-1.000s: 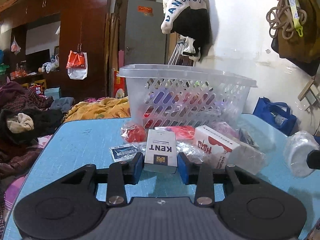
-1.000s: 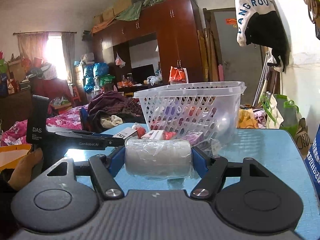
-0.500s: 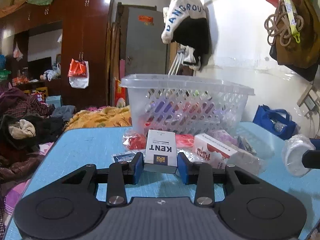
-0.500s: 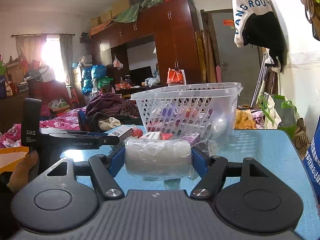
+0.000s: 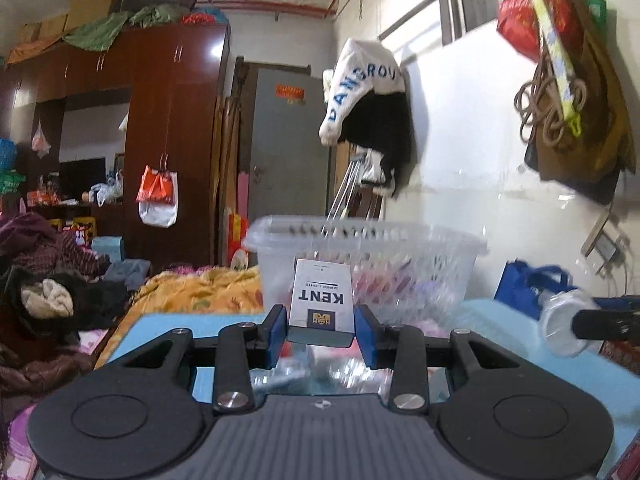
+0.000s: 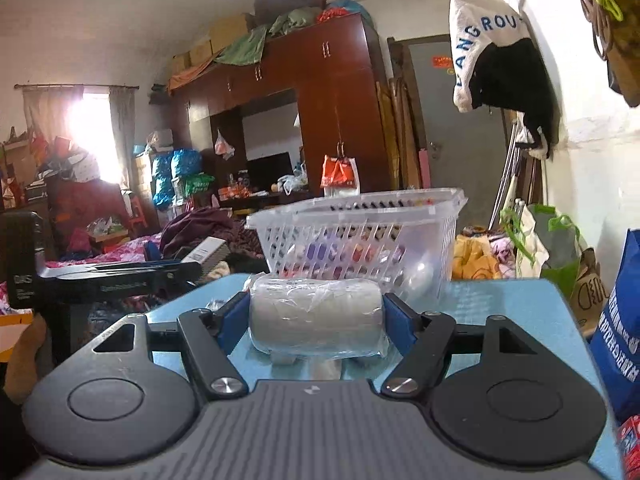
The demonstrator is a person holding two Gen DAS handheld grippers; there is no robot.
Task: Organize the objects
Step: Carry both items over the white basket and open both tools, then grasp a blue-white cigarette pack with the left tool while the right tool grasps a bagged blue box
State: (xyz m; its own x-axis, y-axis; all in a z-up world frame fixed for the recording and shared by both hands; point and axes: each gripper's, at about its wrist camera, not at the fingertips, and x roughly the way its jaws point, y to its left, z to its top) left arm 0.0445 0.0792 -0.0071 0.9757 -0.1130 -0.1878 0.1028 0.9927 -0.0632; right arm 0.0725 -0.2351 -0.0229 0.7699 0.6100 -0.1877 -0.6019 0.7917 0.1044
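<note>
My left gripper (image 5: 321, 330) is shut on a white KENT cigarette pack (image 5: 322, 299) and holds it lifted above the blue table (image 5: 168, 328), in front of the clear plastic basket (image 5: 420, 252). My right gripper (image 6: 316, 322) is shut on a plastic-wrapped roll (image 6: 316, 316), held above the table (image 6: 508, 304) in front of the same basket (image 6: 360, 232), which holds several colourful items. The roll also shows at the right of the left wrist view (image 5: 564, 326). The left gripper with the pack shows at the left of the right wrist view (image 6: 120, 276).
Loose packets (image 5: 320, 368) lie blurred on the table below the left gripper. A blue bag (image 6: 620, 328) stands at the table's right edge. Clothes (image 5: 52, 280) pile on a bed to the left. A wall with hanging bags is on the right.
Both grippers have risen with their loads. The KENT pack now sits level with the basket rim, and the packets on the table have dropped low in the left wrist view.
</note>
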